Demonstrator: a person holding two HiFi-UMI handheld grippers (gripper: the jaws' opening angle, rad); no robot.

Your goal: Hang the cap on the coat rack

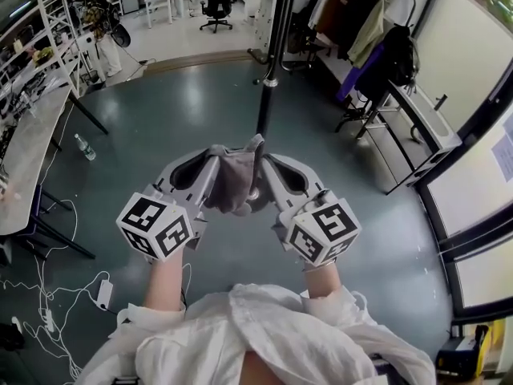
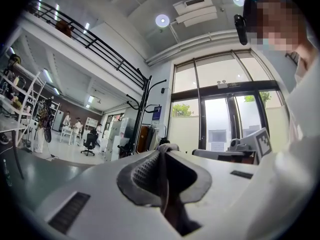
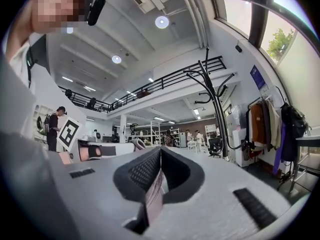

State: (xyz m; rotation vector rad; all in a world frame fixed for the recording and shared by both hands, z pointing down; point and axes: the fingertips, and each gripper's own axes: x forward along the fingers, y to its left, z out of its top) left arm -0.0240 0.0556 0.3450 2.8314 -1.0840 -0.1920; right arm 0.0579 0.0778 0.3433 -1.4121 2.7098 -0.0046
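In the head view the grey cap (image 1: 235, 181) hangs stretched between my two grippers above the floor. My left gripper (image 1: 215, 157) is shut on the cap's left edge, and the right gripper (image 1: 264, 165) is shut on its right edge. The left gripper view shows a thin fold of cap fabric (image 2: 163, 184) pinched between the jaws of that gripper (image 2: 161, 151). In the right gripper view a pale strip of cap (image 3: 154, 194) is clamped in that gripper (image 3: 161, 151). The black coat rack (image 1: 269, 54) stands straight ahead, its curved hooks (image 3: 207, 84) above gripper height; its pole (image 2: 142, 109) rises beyond the jaws.
A clothes rail with hanging garments and a backpack (image 1: 377, 38) stands at the right, near the windows. A long table (image 1: 24, 151) runs along the left, with a water bottle (image 1: 85, 147) and cables (image 1: 48, 315) on the floor. Several people (image 2: 70, 126) are far back.
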